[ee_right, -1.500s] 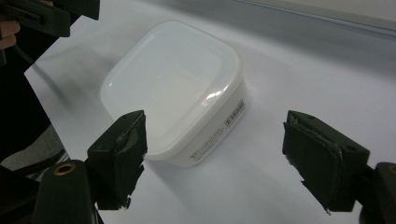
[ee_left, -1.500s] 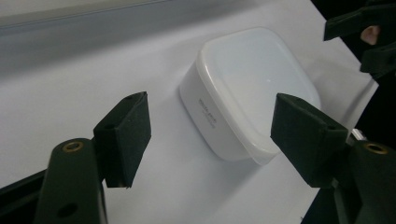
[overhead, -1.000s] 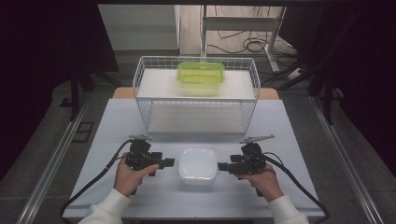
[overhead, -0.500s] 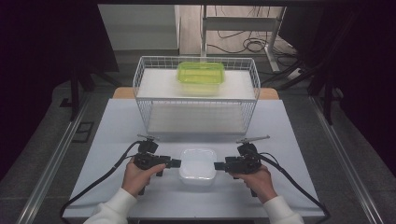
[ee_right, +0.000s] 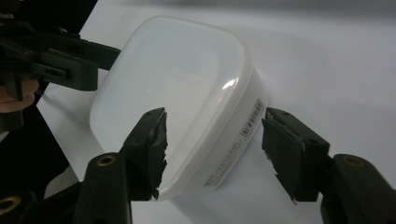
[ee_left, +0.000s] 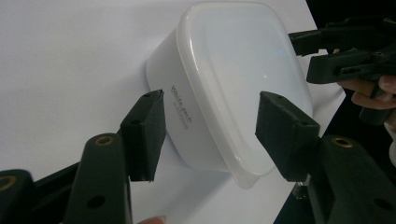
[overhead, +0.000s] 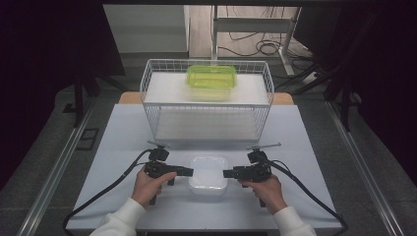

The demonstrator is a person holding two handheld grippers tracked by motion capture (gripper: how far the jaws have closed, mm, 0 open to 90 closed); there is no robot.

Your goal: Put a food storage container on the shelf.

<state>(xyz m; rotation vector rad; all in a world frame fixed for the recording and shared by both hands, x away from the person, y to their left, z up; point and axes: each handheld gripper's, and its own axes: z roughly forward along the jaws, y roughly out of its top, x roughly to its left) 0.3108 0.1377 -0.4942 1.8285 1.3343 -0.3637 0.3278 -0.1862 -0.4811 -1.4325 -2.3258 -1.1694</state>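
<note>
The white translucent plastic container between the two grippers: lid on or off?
Lid on. The white translucent plastic container has its lid seated flat, its rim overhanging the walls all round in both gripper views. Whether it is snapped tight: cannot tell.

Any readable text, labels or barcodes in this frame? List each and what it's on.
"White pack" (best reading, small and slanted): printed on the side wall of the white container, left gripper view.
Barcode and fine print on its other side wall, right gripper view: too small to read.
Green container in the wire basket: no text legible.

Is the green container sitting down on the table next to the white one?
No. The green container sits on top of the wire rack, far behind the white container.
</note>
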